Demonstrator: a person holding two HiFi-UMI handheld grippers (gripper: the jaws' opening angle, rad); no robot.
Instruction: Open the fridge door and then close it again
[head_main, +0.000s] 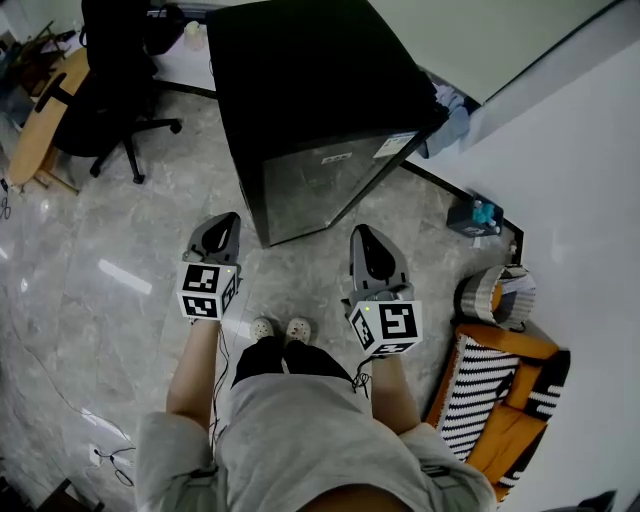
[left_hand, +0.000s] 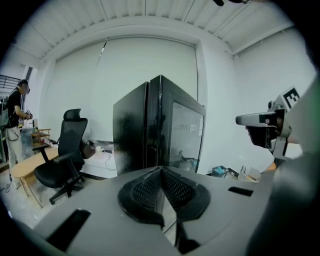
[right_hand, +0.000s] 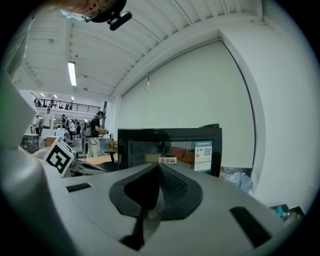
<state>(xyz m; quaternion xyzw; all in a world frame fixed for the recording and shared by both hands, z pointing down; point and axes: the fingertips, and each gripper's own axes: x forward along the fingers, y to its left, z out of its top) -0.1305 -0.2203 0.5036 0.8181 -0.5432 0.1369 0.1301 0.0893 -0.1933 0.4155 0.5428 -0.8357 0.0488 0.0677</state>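
Observation:
A black fridge (head_main: 310, 100) with a glass door (head_main: 320, 185) stands on the marble floor ahead of me, its door closed. Both grippers hang in the air short of the door and touch nothing. My left gripper (head_main: 222, 222) is shut and empty, off the fridge's front left corner. My right gripper (head_main: 362, 236) is shut too, before the door's right part. In the left gripper view the jaws (left_hand: 160, 170) meet in front of the fridge (left_hand: 160, 125), with the right gripper (left_hand: 260, 125) at the side. The right gripper view shows its closed jaws (right_hand: 157, 167) facing the door (right_hand: 170, 150).
A black office chair (head_main: 110, 90) and a wooden table (head_main: 45, 120) stand at the left. Against the white wall on the right are a small blue box (head_main: 475, 215), a round basket (head_main: 495, 295) and an orange striped seat (head_main: 500, 390). A person (left_hand: 15, 125) stands far left.

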